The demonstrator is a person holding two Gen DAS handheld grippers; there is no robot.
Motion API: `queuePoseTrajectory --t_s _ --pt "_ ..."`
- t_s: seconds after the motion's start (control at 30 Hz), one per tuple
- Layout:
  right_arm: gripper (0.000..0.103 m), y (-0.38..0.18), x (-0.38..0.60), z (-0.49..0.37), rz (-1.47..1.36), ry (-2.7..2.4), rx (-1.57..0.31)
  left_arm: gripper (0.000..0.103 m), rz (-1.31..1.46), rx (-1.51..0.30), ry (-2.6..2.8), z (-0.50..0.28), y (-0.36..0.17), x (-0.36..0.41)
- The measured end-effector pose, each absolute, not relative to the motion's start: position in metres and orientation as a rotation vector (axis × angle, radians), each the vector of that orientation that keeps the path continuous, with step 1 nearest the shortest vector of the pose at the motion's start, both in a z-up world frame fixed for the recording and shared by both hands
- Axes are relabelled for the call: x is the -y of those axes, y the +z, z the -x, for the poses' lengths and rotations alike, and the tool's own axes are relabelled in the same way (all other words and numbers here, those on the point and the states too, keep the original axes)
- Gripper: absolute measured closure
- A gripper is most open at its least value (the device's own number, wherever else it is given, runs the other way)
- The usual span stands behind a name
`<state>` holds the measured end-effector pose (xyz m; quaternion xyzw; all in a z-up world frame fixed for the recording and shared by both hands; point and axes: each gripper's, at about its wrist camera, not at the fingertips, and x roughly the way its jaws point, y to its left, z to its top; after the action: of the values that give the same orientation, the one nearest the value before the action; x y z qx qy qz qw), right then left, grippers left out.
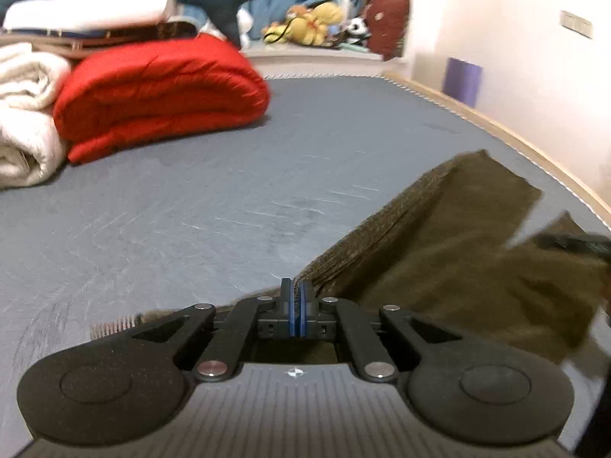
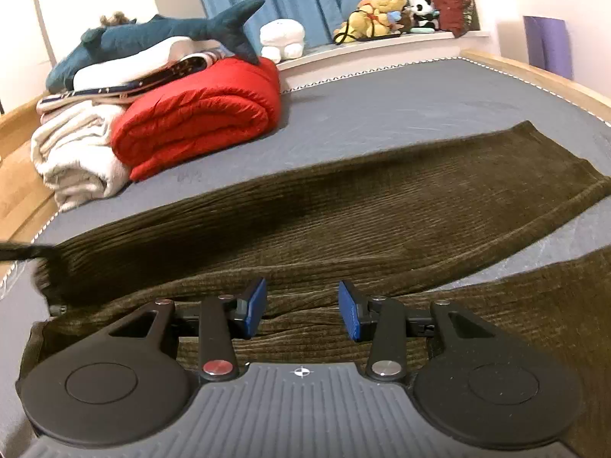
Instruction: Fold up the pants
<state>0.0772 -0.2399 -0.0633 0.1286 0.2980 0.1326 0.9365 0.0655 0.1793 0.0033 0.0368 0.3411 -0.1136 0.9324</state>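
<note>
Dark olive corduroy pants [image 2: 343, 213] lie spread on a grey mattress [image 2: 401, 110], legs reaching to the right. In the left wrist view my left gripper [image 1: 296, 297] is shut on an edge of the pants [image 1: 439, 236], lifting that edge into a ridge. In the right wrist view my right gripper [image 2: 301, 309] is open and empty, hovering just over the pants near the crotch, with cloth between its blue pads [image 2: 256, 305]. The other gripper shows as a blurred dark shape at the far left [image 2: 23, 252].
A rolled red quilt [image 2: 202, 110] and white blankets [image 2: 72, 160] are stacked at the mattress's far left, with a plush shark [image 2: 152, 34] on top. Stuffed toys [image 2: 378, 11] sit on the sill by blue curtains. The wooden bed frame [image 1: 496, 129] runs along the right.
</note>
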Motion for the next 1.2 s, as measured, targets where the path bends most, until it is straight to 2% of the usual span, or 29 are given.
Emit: queuePoseTrajectory --t_s 0.13,0.3,0.37,0.4,0.43,0.6,0.67,0.73,0.8,0.97,1.0,1.03,1.1,1.2 --pt "0.059 -0.063 0.246 -0.068 -0.287 0.251 -0.609 0.101 -0.054 -0.774 -0.185 -0.001 -0.022 -0.14" --pt "0.059 -0.064 0.249 -0.057 -0.32 0.236 -0.631 0.101 0.039 -0.967 -0.114 0.027 -0.083 -0.134" --pt "0.059 -0.065 0.249 -0.053 -0.323 0.235 -0.642 0.09 0.154 -0.901 -0.104 0.033 -0.067 -0.153" --pt "0.059 -0.066 0.249 -0.051 -0.327 0.235 -0.646 0.07 0.239 -0.871 -0.122 0.036 -0.06 -0.164" --pt "0.059 -0.066 0.25 -0.048 -0.329 0.235 -0.649 0.057 0.312 -0.872 -0.139 0.037 -0.059 -0.173" --pt "0.058 -0.07 0.261 -0.041 -0.318 0.219 -0.653 0.057 0.469 -1.081 -0.079 0.021 -0.104 -0.191" --pt "0.058 -0.072 0.267 -0.043 -0.331 0.2 -0.664 0.056 0.545 -1.061 -0.065 0.009 -0.108 -0.202" --pt "0.057 -0.074 0.272 -0.045 -0.355 0.187 -0.673 0.047 0.608 -1.033 -0.03 0.006 -0.113 -0.213" --pt "0.057 -0.075 0.274 -0.047 -0.368 0.179 -0.676 0.045 0.629 -1.022 0.036 0.002 -0.119 -0.22" --pt "0.055 -0.082 0.277 -0.053 -0.385 0.146 -0.682 0.048 0.661 -0.957 0.132 -0.011 -0.119 -0.229" --pt "0.055 -0.084 0.279 -0.055 -0.397 0.138 -0.687 0.055 0.659 -0.952 0.137 -0.013 -0.116 -0.227" --pt "0.055 -0.085 0.281 -0.056 -0.412 0.126 -0.692 0.074 0.635 -0.952 0.152 -0.014 -0.113 -0.224" --pt "0.054 -0.087 0.288 -0.058 -0.443 0.099 -0.69 0.092 0.54 -0.97 0.181 -0.017 -0.105 -0.219" --pt "0.055 -0.083 0.306 -0.056 -0.505 0.032 -0.652 0.094 0.473 -0.883 0.204 -0.004 -0.077 -0.204"
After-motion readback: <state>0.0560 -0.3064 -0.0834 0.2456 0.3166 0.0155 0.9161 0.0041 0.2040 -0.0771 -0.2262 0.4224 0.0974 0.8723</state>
